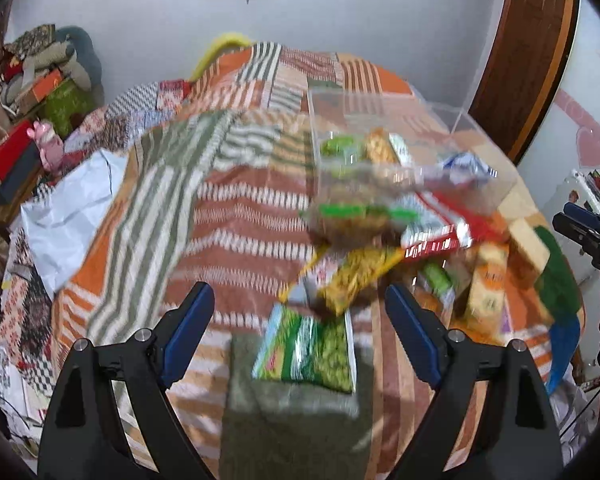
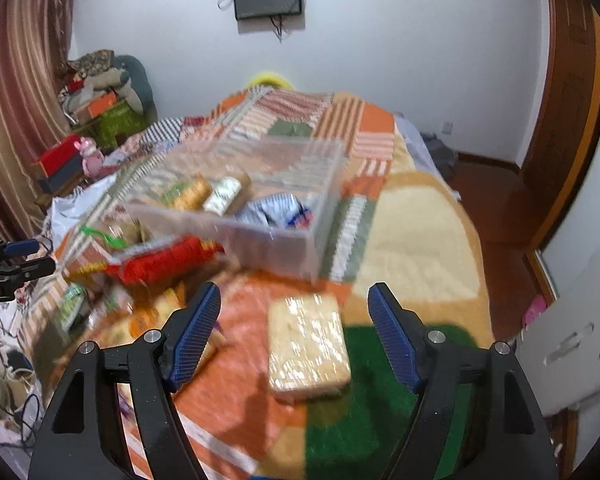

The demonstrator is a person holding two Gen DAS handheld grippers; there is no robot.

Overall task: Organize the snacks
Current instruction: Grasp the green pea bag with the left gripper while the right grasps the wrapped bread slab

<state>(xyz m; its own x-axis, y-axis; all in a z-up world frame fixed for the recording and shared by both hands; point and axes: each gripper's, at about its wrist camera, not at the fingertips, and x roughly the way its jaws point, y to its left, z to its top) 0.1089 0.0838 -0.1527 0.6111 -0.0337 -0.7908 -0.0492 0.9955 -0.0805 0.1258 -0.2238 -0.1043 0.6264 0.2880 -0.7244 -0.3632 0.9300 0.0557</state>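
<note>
Two grippers, and you've got both spread wide with nothing between the fingers. Your left gripper hangs over a green packet lying flat on the patchwork blanket, and just beyond it a yellow packet leans against the rest of the snack heap. That heap sits right in front of the clear plastic bin: a red and white packet, a bag with a green strip and an orange box are all jumbled close together, though the blur makes labels unreadable. Your right gripper hovers above a pale wrapped block that lies alone where the orange and green patches of the blanket meet, well apart from the pile. From that side you can see the bin already holds a few things: an orange pack, a white pack and a blue and white bag. Your other gripper pokes in at the left edge of the right wrist view, beside a red packet near the bin's front wall.
</note>
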